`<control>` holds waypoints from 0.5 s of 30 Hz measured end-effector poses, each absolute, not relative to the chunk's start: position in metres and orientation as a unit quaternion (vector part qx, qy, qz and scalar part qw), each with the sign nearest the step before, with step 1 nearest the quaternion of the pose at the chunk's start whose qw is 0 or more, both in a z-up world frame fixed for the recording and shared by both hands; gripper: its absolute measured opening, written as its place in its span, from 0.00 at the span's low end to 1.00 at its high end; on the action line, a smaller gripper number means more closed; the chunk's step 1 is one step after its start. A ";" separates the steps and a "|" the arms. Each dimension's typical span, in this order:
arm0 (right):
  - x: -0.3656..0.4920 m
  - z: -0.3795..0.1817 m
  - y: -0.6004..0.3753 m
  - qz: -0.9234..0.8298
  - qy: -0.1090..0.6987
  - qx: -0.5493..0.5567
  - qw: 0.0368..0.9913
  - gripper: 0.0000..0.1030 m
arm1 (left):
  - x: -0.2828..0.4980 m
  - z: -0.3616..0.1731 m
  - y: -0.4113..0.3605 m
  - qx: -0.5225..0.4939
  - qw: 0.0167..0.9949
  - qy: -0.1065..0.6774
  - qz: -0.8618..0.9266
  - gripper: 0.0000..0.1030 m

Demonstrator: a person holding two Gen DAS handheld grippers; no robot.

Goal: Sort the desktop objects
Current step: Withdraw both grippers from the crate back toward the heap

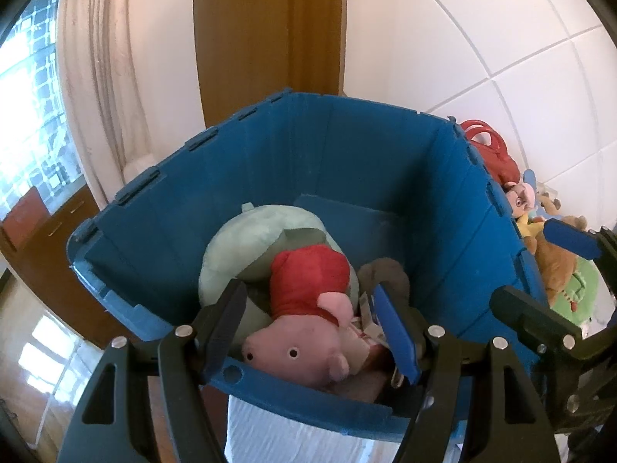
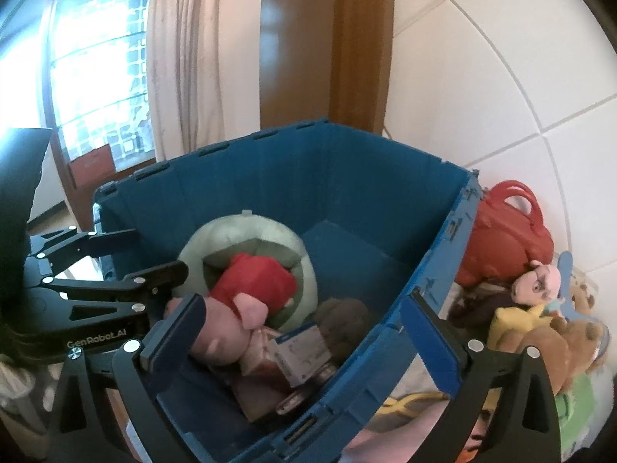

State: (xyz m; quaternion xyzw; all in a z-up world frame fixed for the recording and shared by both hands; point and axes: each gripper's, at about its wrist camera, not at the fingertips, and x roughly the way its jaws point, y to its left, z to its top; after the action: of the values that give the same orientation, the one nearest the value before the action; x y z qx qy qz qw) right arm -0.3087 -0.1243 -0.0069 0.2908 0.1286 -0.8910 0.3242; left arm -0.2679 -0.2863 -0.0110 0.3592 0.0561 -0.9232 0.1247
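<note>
Pig plush, snout toward camera, lengthwise in crate

The left gripper has its two fingers spread apart, and nothing is squeezed between them. One finger is black on the side we see, and the other has a blue pad. The right gripper is spread wide too, and it grips nothing. Both point forward and tip down a little. They sit side by side, near each other.
</note>
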 end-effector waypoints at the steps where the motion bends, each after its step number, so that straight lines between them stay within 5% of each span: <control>1: -0.308 -0.007 -0.124 -0.891 0.128 0.291 0.324 1.00 | -0.267 -0.011 -0.286 0.361 0.126 0.056 -0.922 0.66; 15: -0.278 -0.002 -0.078 -0.907 0.099 0.282 0.297 1.00 | -0.231 -0.011 -0.251 0.362 0.109 0.048 -0.925 0.66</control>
State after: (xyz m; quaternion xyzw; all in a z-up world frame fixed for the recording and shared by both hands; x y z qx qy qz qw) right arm -0.2784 -0.0778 -0.0022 0.2824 0.0994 -0.9066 0.2975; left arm -0.2312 -0.2508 -0.0110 0.3618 0.0484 -0.9246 0.1088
